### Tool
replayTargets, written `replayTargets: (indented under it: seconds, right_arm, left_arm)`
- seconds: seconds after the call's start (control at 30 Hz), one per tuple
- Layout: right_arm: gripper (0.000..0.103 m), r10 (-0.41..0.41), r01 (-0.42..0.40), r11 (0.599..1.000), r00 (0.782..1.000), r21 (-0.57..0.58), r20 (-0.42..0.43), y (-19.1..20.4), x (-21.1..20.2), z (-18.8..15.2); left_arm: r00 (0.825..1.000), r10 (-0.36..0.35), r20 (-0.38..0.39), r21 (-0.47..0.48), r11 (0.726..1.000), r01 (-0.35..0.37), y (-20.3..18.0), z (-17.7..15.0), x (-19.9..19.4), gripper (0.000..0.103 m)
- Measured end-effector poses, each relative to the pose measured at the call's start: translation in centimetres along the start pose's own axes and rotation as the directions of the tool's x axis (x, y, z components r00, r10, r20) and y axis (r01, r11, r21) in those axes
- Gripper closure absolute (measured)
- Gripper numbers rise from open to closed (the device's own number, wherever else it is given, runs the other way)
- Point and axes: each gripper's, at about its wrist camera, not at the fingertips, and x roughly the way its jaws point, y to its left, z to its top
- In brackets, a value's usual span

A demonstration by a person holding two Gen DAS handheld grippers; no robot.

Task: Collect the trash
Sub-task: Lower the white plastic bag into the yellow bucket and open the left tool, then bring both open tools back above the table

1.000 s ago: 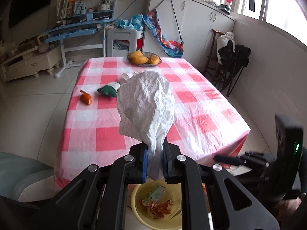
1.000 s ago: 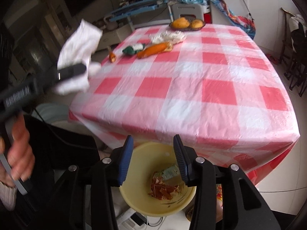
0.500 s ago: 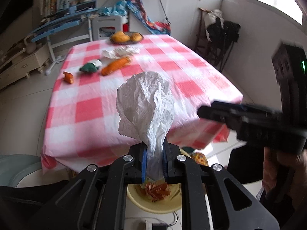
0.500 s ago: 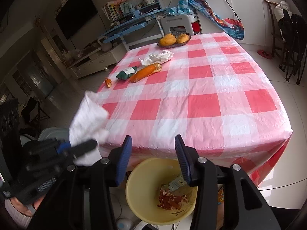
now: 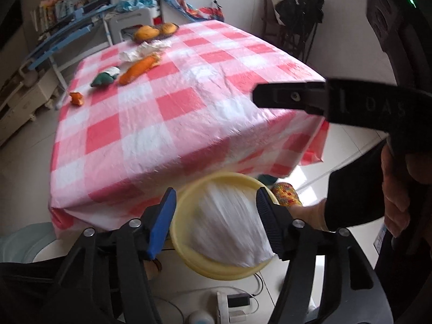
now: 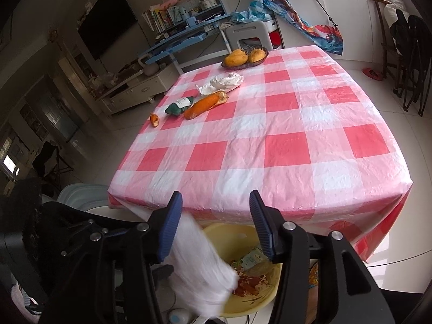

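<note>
Your left hand-held gripper point(image 5: 214, 221), jaws just opened, releases the white tissue point(image 5: 229, 232) over the yellow bin point(image 5: 186, 245); remaining trash lies far across the worktop point(image 5: 189, 102).

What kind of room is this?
Most likely a home living and dining room: a table under a checked tablecloth, a wall-mounted TV, and a cluttered blue study desk with books.

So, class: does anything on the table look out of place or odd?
Yes. Litter lies at the far-left corner: crumpled paper, a half-peeled orange wrapper, a green packet and a peel scrap, beside the fruit basket.
</note>
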Motion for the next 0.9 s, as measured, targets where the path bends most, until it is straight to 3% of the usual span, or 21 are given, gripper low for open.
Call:
replayTargets:
  seconds: [0.27, 0.37, 0.6, 0.77, 0.9]
  right_arm:
    - [0.050, 0.002, -0.002, 1.000, 1.000, -0.001, -0.004, -0.1, 0.2, 0.0]
    - [0.050, 0.002, -0.002, 1.000, 1.000, -0.003, -0.009, 0.0, 0.4, -0.1]
    - [0.050, -0.005, 0.005, 0.999, 1.000, -0.038, -0.012, 0.8, 1.2, -0.1]
    - [0.049, -0.005, 0.003, 0.996, 1.000, -0.093, -0.020, 2.1, 2.1, 0.6]
    - [0.047, 0.007, -0.011, 0.990, 1.000, -0.138, -0.026, 3.1, 3.1, 1.7]
  left_arm:
    - [0.991, 0.091, 0.099, -0.169, 0.983, -0.073, 4.0, 1.2, -1.7, 0.038]
    - [0.983, 0.117, 0.140, -0.285, 0.956, -0.073, 6.6, 1.7, -2.8, 0.037]
    - [0.969, 0.167, 0.185, -0.450, 0.890, -0.067, 11.6, 3.5, -4.3, 0.037]
    - [0.963, 0.206, 0.174, -0.491, 0.866, -0.096, 13.9, 5.0, -4.0, 0.037]
    - [0.954, 0.237, 0.181, -0.488, 0.864, -0.122, 15.1, 6.8, -3.7, 0.037]
